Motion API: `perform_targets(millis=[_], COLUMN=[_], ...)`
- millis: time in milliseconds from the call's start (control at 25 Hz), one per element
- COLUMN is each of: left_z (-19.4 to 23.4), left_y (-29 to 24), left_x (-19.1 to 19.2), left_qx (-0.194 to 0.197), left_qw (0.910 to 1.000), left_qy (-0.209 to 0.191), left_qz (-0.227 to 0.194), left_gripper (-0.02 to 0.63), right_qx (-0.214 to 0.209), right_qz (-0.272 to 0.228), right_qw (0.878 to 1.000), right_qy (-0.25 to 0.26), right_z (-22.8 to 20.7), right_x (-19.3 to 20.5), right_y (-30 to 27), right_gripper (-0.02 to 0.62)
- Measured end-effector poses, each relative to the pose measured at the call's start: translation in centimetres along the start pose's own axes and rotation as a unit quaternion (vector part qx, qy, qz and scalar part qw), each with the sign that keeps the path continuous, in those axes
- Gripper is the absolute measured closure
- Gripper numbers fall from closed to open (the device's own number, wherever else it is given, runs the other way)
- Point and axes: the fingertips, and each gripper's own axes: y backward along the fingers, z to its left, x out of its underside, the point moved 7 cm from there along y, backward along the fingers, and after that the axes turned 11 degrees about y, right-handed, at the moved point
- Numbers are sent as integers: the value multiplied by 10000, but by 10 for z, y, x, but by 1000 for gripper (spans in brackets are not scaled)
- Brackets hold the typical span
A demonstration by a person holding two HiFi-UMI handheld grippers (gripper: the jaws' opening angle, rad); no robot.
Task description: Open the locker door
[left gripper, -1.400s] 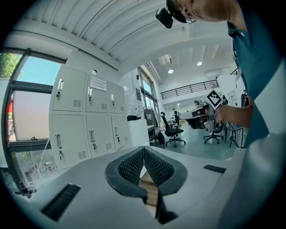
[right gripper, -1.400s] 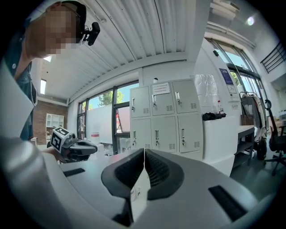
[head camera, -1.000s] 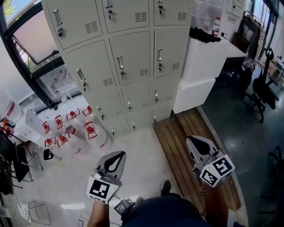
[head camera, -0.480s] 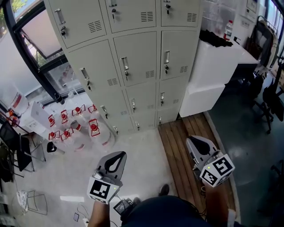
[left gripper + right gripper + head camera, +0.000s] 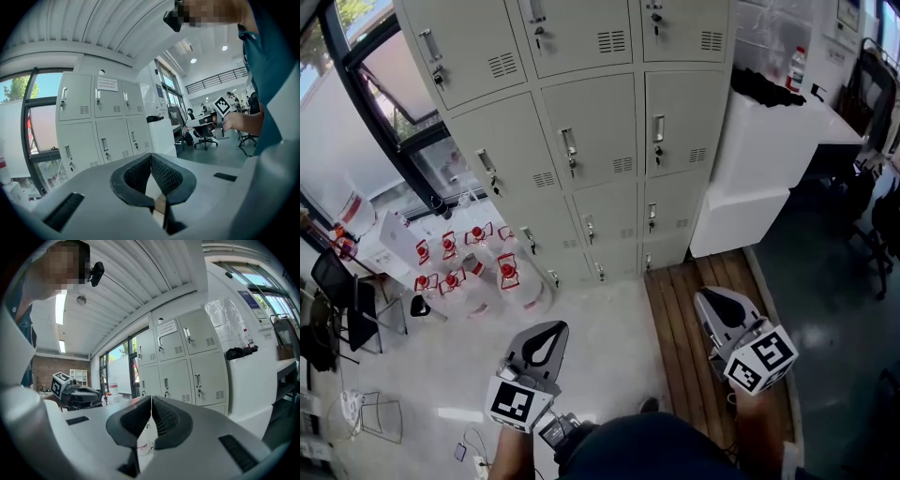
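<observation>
I'm at the approach step. The locker bank stands at my 12 o'clock, well apart from both grippers, and every door I can see on it is shut. The task names no particular door, so I'd take the middle-row door dead ahead, with its upright handle near the door's left edge.

The left gripper is held low at my 7 o'clock. Its fingers are pressed together tip to tip with nothing between them. The right gripper is at my 5 o'clock over the wooden floor strip, and its fingers are likewise closed on nothing (its own view shows only lockers beyond the tips).

Next I need to close the distance and raise one gripper to handle height. Then I part its fingers enough to straddle the handle before closing on it. With the handle on the left, I'd guess the hinge is on the right, so the pull should swing out towards my 3 o'clock side. The red-capped water jugs on the floor at 10 o'clock sit near the locker base, so I'd keep my feet clear of them.
</observation>
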Motion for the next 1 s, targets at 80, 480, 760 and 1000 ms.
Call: perform_targets(millis=[80, 480, 760, 1000], left_z=[-6, 10, 48, 92], left_y=[-7, -50, -91, -122], left_x=[-3, -3, -14, -29], left_qx=[-14, 440, 1175, 1623], left_qw=[10000, 9990, 9929, 9862], left_qy=[-25, -19, -128, -215], left_qz=[-29, -6, -139, -241], left_gripper=[588, 588, 588, 588], right_qx=[23, 302, 1085, 1687], right_qz=[-19, 226, 345, 341], right_qw=[10000, 9993, 9935, 9850], right_qy=[-17, -44, -71, -110], right_z=[-9, -16, -15, -16], right_x=[3, 15, 6, -3], right_y=[3, 4, -1, -26], right_gripper=[558, 557, 558, 558])
